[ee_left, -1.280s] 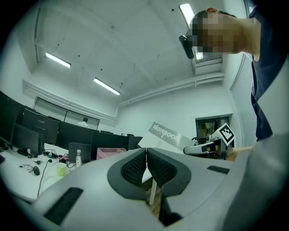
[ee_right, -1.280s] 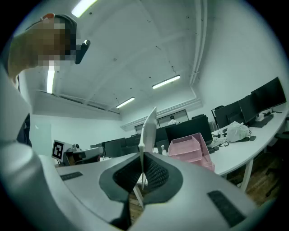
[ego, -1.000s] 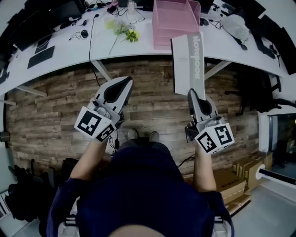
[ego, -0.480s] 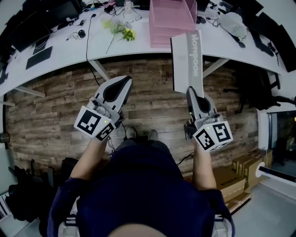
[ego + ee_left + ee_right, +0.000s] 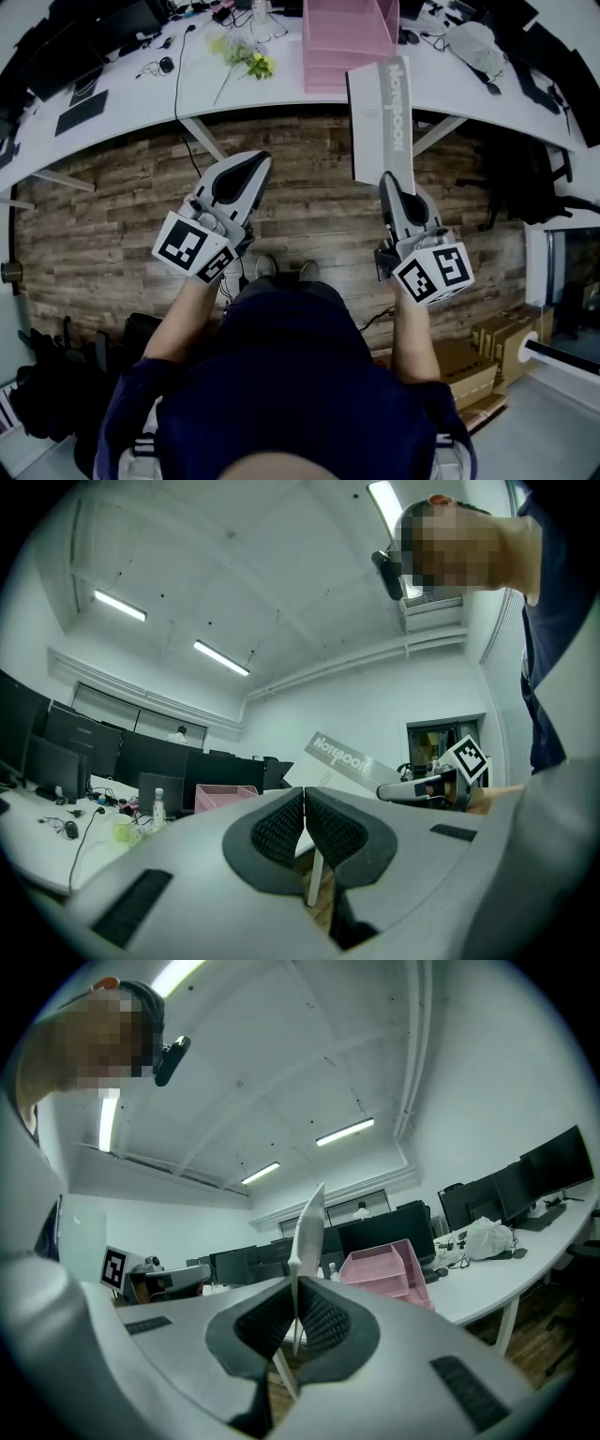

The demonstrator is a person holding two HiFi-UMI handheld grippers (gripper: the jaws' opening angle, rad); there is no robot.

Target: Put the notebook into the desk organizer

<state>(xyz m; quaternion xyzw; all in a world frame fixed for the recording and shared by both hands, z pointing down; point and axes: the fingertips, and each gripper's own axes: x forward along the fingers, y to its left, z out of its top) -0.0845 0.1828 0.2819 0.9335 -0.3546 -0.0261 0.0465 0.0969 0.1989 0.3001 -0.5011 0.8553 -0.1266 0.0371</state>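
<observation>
A grey-and-white notebook [image 5: 380, 117] sticks out forward over the wooden floor, and my right gripper [image 5: 388, 184] is shut on its near edge. In the right gripper view the notebook's thin edge [image 5: 307, 1227] rises upright from between the closed pads of that gripper [image 5: 296, 1290]. The pink desk organizer [image 5: 347, 37] stands on the white desk [image 5: 131, 103] just beyond the notebook's far end; it also shows as pink trays [image 5: 386, 1274]. My left gripper [image 5: 251, 167] hovers level to the left, shut and empty; its pads [image 5: 281, 829] meet. The notebook [image 5: 342, 759] shows beyond them.
Yellow-green flowers [image 5: 246, 58], cables and a mouse lie on the desk left of the organizer, with dark monitors behind. A white bag [image 5: 473, 49] sits to its right. Cardboard boxes [image 5: 473, 361] stand on the floor at the right. The person's shoes [image 5: 286, 272] are below.
Hardly anything differs. The left gripper has edged slightly toward the desk. The right gripper keeps the notebook in the same place.
</observation>
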